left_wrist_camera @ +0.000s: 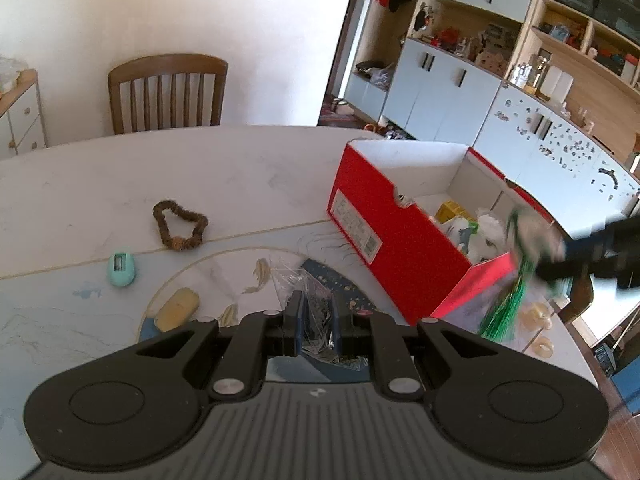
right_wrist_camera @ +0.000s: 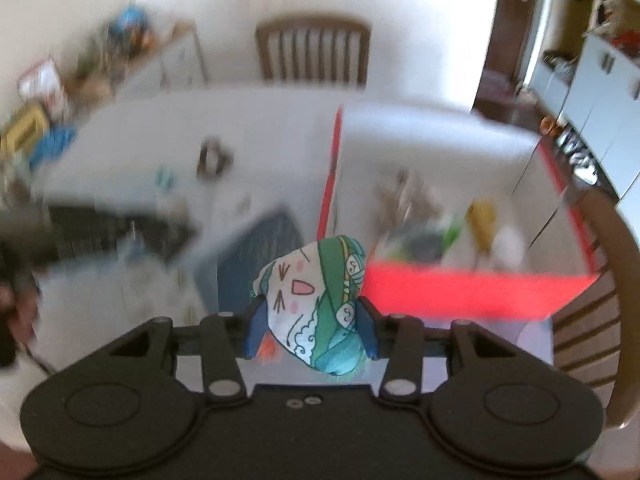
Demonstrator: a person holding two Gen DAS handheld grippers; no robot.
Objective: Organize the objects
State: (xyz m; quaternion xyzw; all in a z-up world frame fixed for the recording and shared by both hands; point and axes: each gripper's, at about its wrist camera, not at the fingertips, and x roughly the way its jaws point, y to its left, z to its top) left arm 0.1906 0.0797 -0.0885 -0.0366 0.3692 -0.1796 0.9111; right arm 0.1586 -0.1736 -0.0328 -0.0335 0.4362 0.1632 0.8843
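1. The bench [left_wrist_camera: 240,168] is pale, glossy stone with a curved inlay line and painted fish near its middle.
2. A red cardboard box [left_wrist_camera: 384,236], white inside and open at the top, sits on the bench's right side, its long axis running from near right to far left. Small things lie jumbled in it: a yellow packet, white fluff, green bits.
3. The left tool [left_wrist_camera: 316,320] points down at the bench's middle, pinched tight on a crinkly clear bag [left_wrist_camera: 308,288] of dark bits.
4. The right tool [right_wrist_camera: 310,316], tilted steeply down, grips a soft cloth pouch [right_wrist_camera: 316,304] between its blue pads. The pouch is egg-shaped, printed with a cartoon face and green stripes, its long axis tilted up to the right, just near of the box's near wall.
5. Left on the bench lie a knobbly brown bead loop [left_wrist_camera: 180,226], a mint egg-shaped sharpener [left_wrist_camera: 121,268] and a yellow oblong bar [left_wrist_camera: 177,308].
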